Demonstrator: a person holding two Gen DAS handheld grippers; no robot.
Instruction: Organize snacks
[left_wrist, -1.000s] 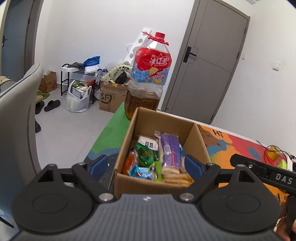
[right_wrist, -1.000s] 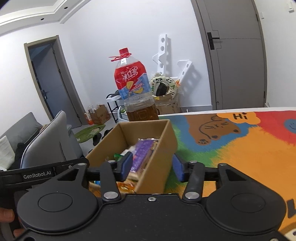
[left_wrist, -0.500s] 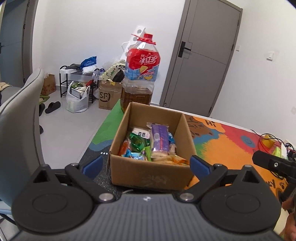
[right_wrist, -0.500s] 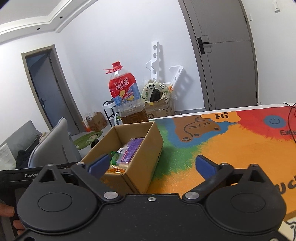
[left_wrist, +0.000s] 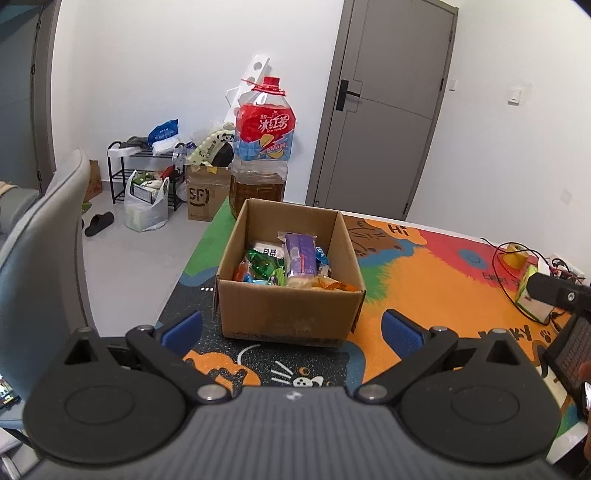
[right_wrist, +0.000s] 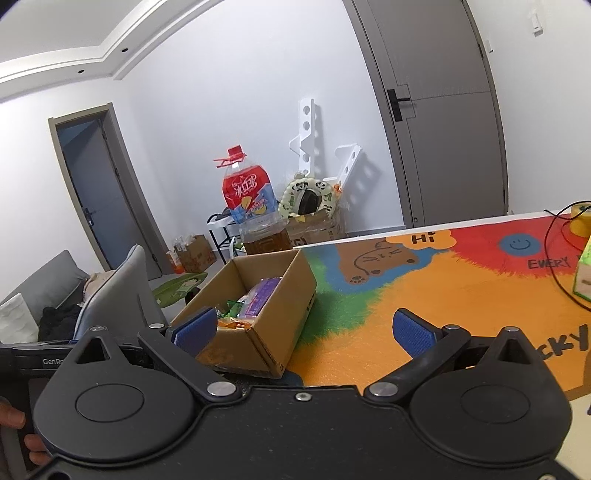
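Note:
An open cardboard box (left_wrist: 288, 314) stands on the colourful mat and holds several snack packets, among them a purple pack (left_wrist: 301, 254) and green packets (left_wrist: 262, 264). My left gripper (left_wrist: 291, 330) is open and empty, held back from the box's near wall. The box also shows in the right wrist view (right_wrist: 273, 332), down left. My right gripper (right_wrist: 301, 330) is open and empty, to the right of the box and pulled back from it.
A large iced-tea bottle (left_wrist: 263, 147) stands behind the box. A grey chair (left_wrist: 40, 251) is at the left. Cables, a tape roll (left_wrist: 516, 254) and a small green carton (left_wrist: 532, 295) lie at the mat's right. The table's near edge is close.
Both grippers have drawn back from the box and opened wide. The box now looks smaller and farther away in both views.

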